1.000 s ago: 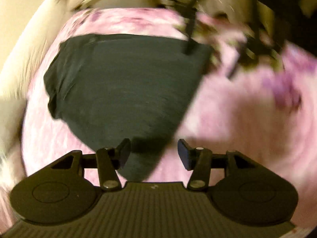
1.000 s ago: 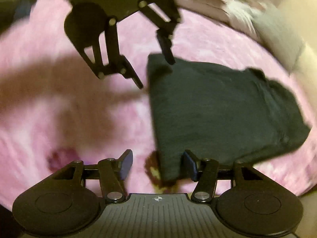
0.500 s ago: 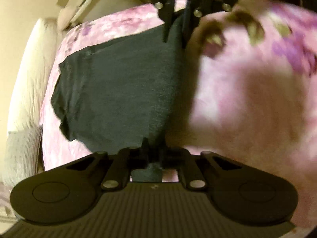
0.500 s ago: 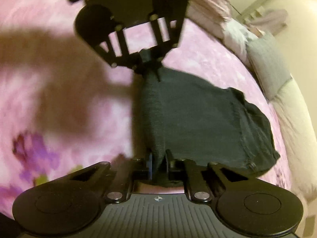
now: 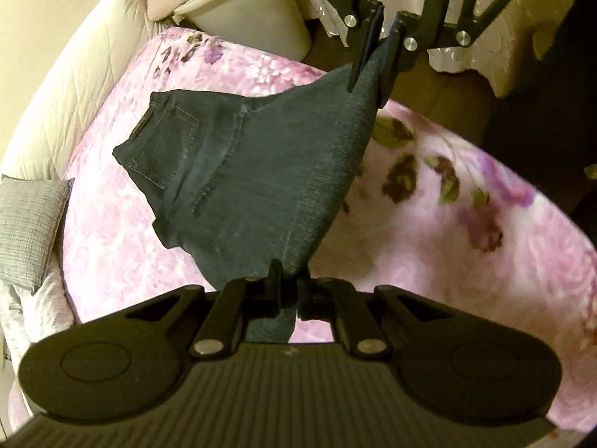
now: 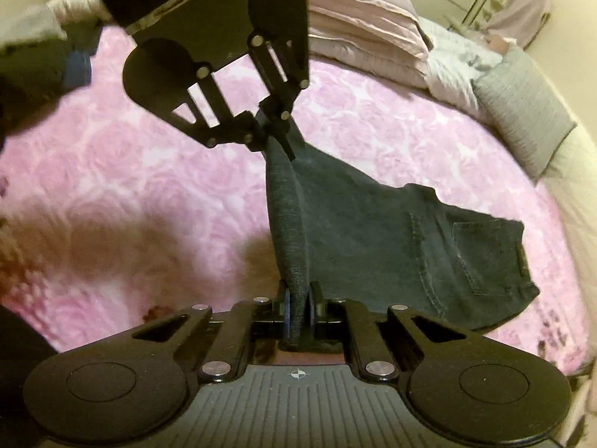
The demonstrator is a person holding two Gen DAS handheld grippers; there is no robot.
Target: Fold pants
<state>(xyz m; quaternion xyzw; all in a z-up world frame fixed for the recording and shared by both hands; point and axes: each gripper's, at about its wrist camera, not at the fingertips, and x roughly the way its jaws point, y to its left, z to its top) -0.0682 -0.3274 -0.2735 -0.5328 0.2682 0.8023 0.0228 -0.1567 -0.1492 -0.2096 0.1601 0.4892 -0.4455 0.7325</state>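
Surface: a bed under a pink floral blanket (image 5: 429, 231), rose-patterned in the right wrist view.
Room: white quilted headboard (image 5: 74, 86), grey cushion (image 6: 522, 108), folded pinkish bedding (image 6: 358, 11), pale bin (image 5: 253, 18) beyond the bed.
Jeans: dark denim jeans (image 5: 261, 171), folded edge lifted, waistband and back pocket end lying on the blanket.
Left gripper (image 5: 289, 287): fingers pinched tight on the folded edge.
Right gripper (image 6: 298, 306): fingers clamped on the same edge, at its other corner.
Hard to make out: the blanket's near parts blurred; the person's dark sleeve cut off.
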